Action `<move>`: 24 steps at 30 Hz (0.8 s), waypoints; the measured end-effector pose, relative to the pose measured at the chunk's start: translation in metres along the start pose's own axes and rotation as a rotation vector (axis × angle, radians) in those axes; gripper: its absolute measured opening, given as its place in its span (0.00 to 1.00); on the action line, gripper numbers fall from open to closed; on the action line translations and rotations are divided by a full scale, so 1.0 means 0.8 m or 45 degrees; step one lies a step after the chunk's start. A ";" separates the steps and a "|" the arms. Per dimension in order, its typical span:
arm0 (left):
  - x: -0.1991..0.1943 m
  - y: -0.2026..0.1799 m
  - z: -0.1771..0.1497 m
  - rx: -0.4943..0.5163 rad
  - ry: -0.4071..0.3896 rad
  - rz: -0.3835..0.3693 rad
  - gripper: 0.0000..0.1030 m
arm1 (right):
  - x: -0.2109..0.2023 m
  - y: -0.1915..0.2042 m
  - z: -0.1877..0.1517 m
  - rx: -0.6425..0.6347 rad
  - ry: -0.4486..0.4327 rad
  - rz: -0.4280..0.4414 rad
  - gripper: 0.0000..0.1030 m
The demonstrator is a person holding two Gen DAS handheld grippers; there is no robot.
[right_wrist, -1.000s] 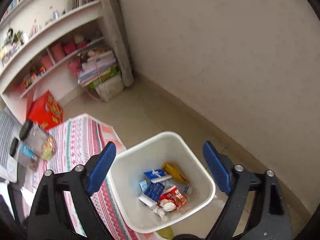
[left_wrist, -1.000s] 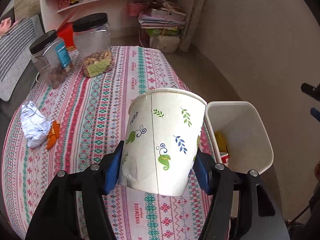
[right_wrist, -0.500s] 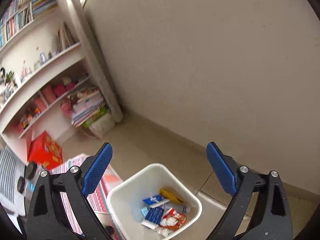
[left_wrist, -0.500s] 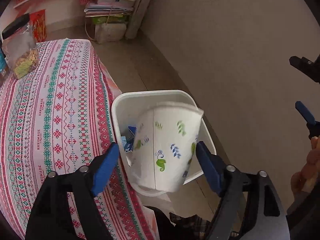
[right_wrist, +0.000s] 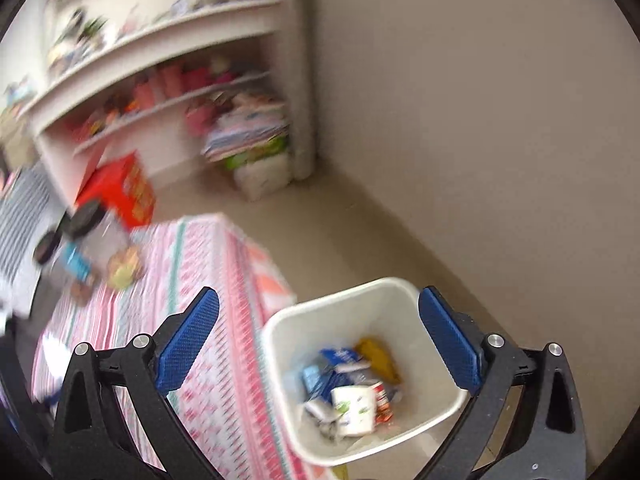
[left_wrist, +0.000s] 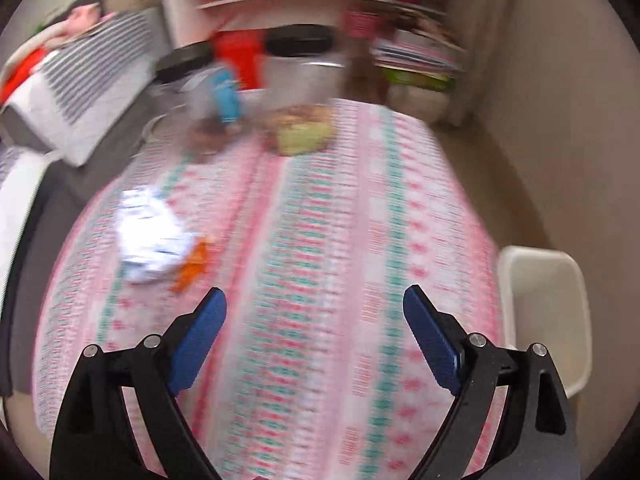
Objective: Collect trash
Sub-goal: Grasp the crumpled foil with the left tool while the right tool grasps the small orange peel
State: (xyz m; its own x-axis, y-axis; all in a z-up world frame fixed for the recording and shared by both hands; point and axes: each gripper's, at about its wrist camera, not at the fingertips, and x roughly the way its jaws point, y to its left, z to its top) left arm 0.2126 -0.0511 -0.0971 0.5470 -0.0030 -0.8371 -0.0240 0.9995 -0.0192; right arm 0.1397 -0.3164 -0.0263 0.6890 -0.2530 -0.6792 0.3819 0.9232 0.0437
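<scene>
The white paper cup (right_wrist: 354, 404) with green leaf print lies in the white trash bin (right_wrist: 344, 296) among several wrappers. My right gripper (right_wrist: 318, 342) is open and empty above the bin. My left gripper (left_wrist: 316, 338) is open and empty above the patterned tablecloth (left_wrist: 320, 220). A crumpled white paper (left_wrist: 150, 236) and an orange scrap (left_wrist: 192, 266) lie on the table to the left of it. The bin also shows in the left wrist view (left_wrist: 544, 308), beside the table's right edge. Both views are blurred.
Two black-lidded jars (left_wrist: 298, 92) stand at the table's far end, also in the right wrist view (right_wrist: 86, 240). A red box (right_wrist: 120, 192) and shelves (right_wrist: 160, 68) with a paper stack (right_wrist: 252, 132) stand behind. A beige wall (right_wrist: 480, 120) is on the right.
My left gripper let go of the paper cup, which now lies in the bin. The left gripper swung back over the table. The right gripper's view dropped and turned left.
</scene>
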 end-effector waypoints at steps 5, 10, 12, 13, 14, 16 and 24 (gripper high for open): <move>0.031 0.123 0.021 -0.264 0.044 0.148 0.87 | 0.010 0.064 -0.014 -0.126 0.042 0.051 0.93; 0.069 0.195 0.034 -0.406 0.081 0.105 0.87 | 0.036 0.117 -0.027 -0.221 0.127 0.087 0.93; 0.084 0.209 0.039 -0.436 0.106 0.056 0.87 | 0.046 0.134 -0.032 -0.257 0.153 0.094 0.93; 0.090 0.213 0.040 -0.430 0.108 0.040 0.87 | 0.051 0.144 -0.036 -0.280 0.165 0.098 0.93; 0.095 0.215 0.041 -0.407 0.110 0.037 0.84 | 0.053 0.151 -0.039 -0.300 0.175 0.102 0.93; 0.103 0.215 0.043 -0.368 0.130 0.023 0.69 | 0.061 0.168 -0.049 -0.347 0.198 0.109 0.93; 0.074 0.241 0.039 -0.345 0.124 -0.082 0.16 | 0.087 0.226 -0.091 -0.490 0.294 0.190 0.93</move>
State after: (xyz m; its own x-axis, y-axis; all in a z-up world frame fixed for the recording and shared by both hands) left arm 0.2662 0.1426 -0.1336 0.4723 -0.0817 -0.8776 -0.2217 0.9527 -0.2081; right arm 0.2117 -0.1462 -0.1194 0.5475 -0.0789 -0.8331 0.0034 0.9957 -0.0921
